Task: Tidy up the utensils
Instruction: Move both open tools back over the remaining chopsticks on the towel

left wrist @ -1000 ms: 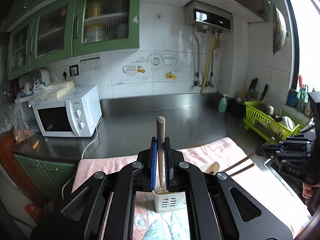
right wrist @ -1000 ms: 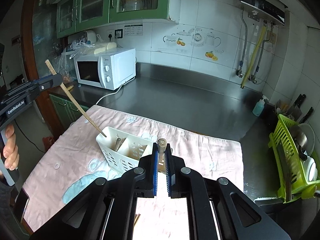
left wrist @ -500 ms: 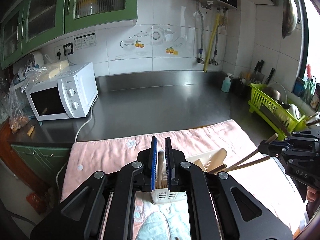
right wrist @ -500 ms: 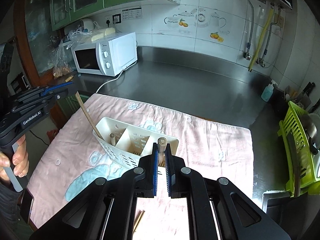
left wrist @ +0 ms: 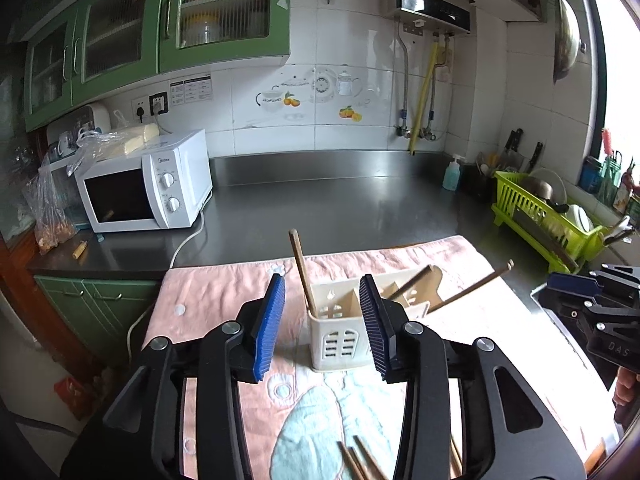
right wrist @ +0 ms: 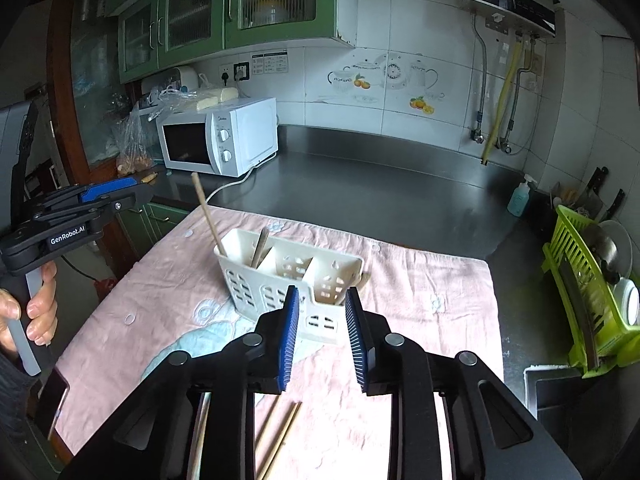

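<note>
From the left wrist view, the left tool (left wrist: 322, 316) has just been opening its jaws; they stand apart and hold nothing, though the white utensil holder (left wrist: 340, 336) shows between them further off. A chopstick (left wrist: 301, 272) stands in the holder's near compartment, leaning free against the rim, which suits a stick just dropped in where it belongs. Further back a wooden spoon (left wrist: 424, 280) and another chopstick (left wrist: 472, 288) slant out toward the right tool (left wrist: 576, 292) at the right edge of the picture. The holder sits on a pink cloth (left wrist: 224, 292) spread over the dark steel table (left wrist: 340, 208), probably to keep things from sliding, and loose chopsticks (left wrist: 356, 458) lie on the cloth near the bottom edge, still to be sorted. From the right wrist view, the right tool (right wrist: 322, 336) has likewise just been opening, its jaws part way apart and empty, with the holder (right wrist: 280, 276) beyond them. Here one chopstick (right wrist: 206, 212) leans in the far-left compartment and a second wooden handle (right wrist: 260, 246) beside it. More chopsticks (right wrist: 280, 432) lie on the cloth under the tool. The left tool (right wrist: 116, 192) is at the left, gripped by a hand (right wrist: 36, 312).
</note>
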Available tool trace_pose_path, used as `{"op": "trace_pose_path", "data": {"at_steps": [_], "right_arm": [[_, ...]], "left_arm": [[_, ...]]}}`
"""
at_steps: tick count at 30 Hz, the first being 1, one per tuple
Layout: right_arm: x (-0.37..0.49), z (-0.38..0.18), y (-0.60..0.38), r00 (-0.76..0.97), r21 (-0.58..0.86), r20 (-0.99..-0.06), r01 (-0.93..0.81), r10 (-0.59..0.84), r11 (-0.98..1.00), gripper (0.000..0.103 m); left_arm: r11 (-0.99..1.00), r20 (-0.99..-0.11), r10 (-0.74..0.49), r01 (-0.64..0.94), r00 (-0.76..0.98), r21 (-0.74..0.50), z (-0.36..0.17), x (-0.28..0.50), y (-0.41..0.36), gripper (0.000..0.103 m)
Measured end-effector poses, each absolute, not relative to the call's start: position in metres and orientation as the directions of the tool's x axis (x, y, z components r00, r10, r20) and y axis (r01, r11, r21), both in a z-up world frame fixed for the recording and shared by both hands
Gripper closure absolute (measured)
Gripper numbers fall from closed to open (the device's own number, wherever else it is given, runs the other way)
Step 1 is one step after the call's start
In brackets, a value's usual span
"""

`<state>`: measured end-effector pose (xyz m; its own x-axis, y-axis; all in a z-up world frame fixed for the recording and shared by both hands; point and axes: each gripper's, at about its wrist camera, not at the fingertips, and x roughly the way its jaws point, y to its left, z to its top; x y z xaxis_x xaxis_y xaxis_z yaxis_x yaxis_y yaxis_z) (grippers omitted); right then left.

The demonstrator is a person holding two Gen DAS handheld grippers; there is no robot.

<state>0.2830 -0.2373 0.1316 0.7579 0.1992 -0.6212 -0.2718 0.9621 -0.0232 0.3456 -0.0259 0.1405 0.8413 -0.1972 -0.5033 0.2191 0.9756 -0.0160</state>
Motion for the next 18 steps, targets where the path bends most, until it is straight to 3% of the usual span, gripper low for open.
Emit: {"op": "trace_pose_path", "data": {"at_steps": [6, 18], "right_arm": [[0.228, 0.08, -0.236, 0.735, -0.002, -0.648, -0.265, 0.201, 0.964, 0.075], [0.144, -0.029, -0.233, 0.652, 0.071, -0.734, -0.201, 0.188, 0.977, 0.075]], "left_arm": [[0.976, -0.519, -0.193, 0.219, 0.833, -0.011, 0.11, 0.289, -0.02, 0.053], [0.982, -0.575, -0.152, 0.189, 0.804, 0.005, 0.038, 0.215, -0.016, 0.049]]}}
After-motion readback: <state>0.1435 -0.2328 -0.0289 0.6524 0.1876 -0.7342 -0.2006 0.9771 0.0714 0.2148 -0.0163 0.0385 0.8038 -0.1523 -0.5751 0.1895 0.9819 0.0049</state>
